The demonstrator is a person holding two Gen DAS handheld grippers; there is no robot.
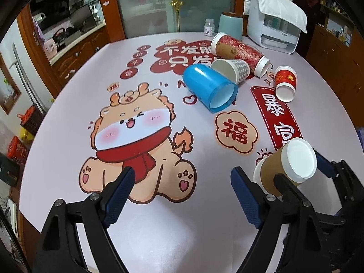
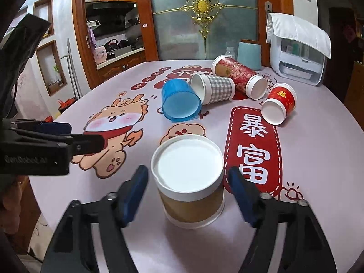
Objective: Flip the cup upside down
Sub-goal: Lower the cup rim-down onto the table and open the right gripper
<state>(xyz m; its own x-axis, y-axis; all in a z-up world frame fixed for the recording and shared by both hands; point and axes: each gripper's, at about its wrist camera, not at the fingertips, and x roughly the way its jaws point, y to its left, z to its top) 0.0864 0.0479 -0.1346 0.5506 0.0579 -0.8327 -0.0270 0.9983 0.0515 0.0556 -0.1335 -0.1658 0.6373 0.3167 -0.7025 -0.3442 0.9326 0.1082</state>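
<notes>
Brown cup sits base-up on the counter, between the spread, empty fingers of the right gripper. Left gripper open too, idle. Risk: either finger clips it and tips it over.

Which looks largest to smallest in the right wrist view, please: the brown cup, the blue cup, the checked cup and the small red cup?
1. Brown cup, largest, though it sits nearest the camera, which inflates it.
2. Blue cup.
3. Checked cup and small red cup: too alike to rank.
</notes>
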